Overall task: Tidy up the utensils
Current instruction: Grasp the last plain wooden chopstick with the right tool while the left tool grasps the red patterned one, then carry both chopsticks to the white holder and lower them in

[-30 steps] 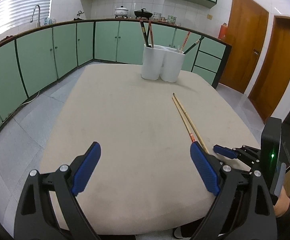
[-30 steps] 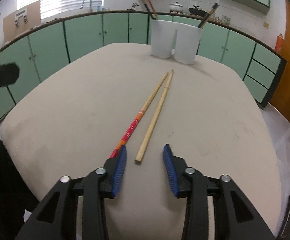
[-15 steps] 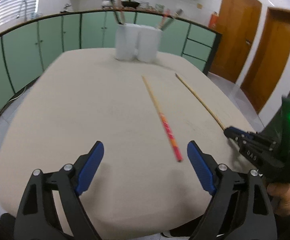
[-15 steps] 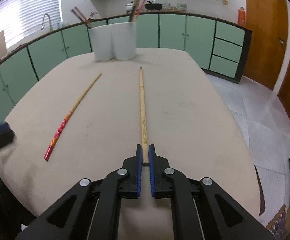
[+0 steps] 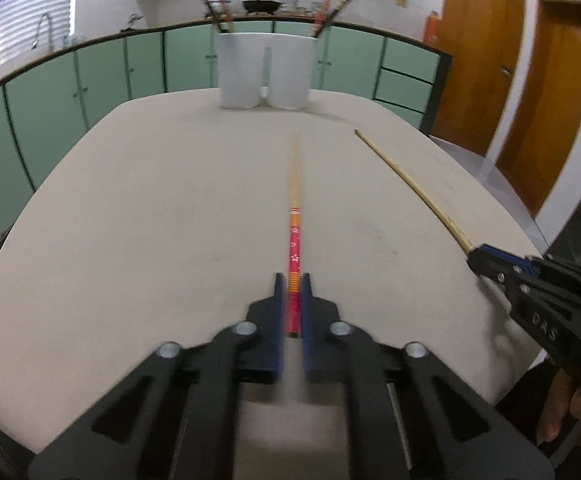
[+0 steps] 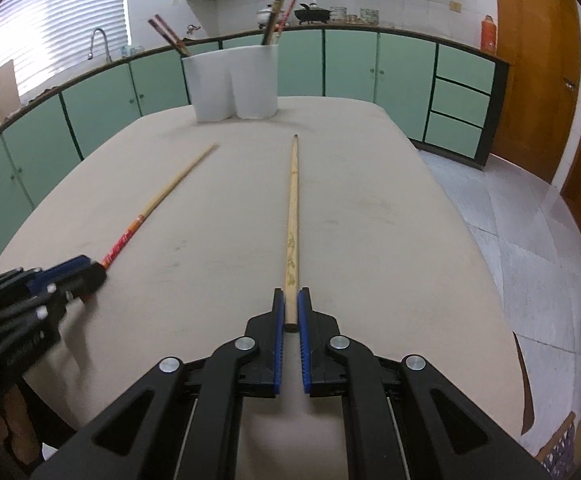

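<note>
Two grips: each gripper is pinching the near end of one chopstick, both lying flat on the table (image 5: 130,216).
Left gripper (image 5: 290,304): its jaws have just been closing and are now clamping the red-handled chopstick (image 5: 293,240) by its painted end; the bare tip is pointing toward the white holder (image 5: 266,72).
Right gripper (image 6: 290,316): jaws are pressing narrowly on the butt of the plain chopstick (image 6: 291,220), which is also aiming at the holder.
Why held so: gripping at the thick ends is likely leaving the tips free to drop into a cup.
Holder: standing at the far edge, well apart from both grips, already carrying other chopsticks in each cup.
Surface: beige, matte, faintly scuffed, rounded corners.
Room: green cabinets (image 6: 102,96) are running along the wall, wooden doors (image 5: 478,52) on the right, tiled floor (image 6: 522,216).
</note>
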Demonstrator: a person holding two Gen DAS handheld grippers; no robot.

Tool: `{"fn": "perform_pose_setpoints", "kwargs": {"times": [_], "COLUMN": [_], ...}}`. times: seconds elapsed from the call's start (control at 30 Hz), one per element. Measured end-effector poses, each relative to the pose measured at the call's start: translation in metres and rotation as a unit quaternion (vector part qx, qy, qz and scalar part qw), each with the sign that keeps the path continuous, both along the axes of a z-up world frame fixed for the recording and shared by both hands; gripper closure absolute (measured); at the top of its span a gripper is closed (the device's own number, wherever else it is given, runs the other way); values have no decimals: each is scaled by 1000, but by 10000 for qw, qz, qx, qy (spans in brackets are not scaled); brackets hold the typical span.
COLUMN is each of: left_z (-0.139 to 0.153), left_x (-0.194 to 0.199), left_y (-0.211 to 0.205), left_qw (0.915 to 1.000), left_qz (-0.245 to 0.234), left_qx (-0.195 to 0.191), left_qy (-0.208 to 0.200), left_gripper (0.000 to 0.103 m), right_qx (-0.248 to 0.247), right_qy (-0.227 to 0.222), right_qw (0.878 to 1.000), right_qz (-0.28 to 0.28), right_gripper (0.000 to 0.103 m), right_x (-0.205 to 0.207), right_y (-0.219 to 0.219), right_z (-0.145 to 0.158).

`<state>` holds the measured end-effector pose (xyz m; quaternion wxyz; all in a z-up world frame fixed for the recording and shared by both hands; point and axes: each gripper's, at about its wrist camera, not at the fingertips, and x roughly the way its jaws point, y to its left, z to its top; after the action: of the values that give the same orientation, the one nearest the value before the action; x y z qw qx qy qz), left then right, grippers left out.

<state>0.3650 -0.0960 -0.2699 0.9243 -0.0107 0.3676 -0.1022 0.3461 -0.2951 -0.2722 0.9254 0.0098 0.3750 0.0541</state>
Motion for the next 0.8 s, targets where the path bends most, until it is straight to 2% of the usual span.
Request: {"fn": "perform_pose_setpoints", "kwargs": {"times": [0.23,0.33,0.4,0.47,0.53,0.6,0.67,0.73,0.8], "left_z": [1,0,1,0,-1,-1,0,2,6], "left_x": [-18,-27,-30,-31,-30,-26,-22,-23,-24], "left_y": [25,31,32,32,35,38,41,40,37], "left_qw": [9973,9972,9979,9986,9989,9989,9991,9993,9994], "left_qz": [729,742,642,511,453,459,407,336,280], "left_qx": [25,-3,9,13,6,-56,-119,-181,-207], "left_qy": [-101,-76,-79,-93,-107,-70,-4,33,94], "left_gripper": [98,94,77,71,74,89,98,98,98], "right_qx": [-31,-63,56,111,74,96,107,138,153], "right_qy": [-74,-99,-42,-7,-15,-9,1,48,81], "right_qw": [9988,9981,9984,9987,9987,9987,9987,9987,9989], "right_qz": [474,606,556,504,507,505,500,486,433], "right_gripper": [96,94,89,88,88,88,89,96,96], "right_x": [-12,-19,-24,-28,-29,-26,-25,-25,-27], "right_y": [31,40,38,37,38,39,39,39,38], "right_z": [2,2,3,2,1,2,1,3,8]}}
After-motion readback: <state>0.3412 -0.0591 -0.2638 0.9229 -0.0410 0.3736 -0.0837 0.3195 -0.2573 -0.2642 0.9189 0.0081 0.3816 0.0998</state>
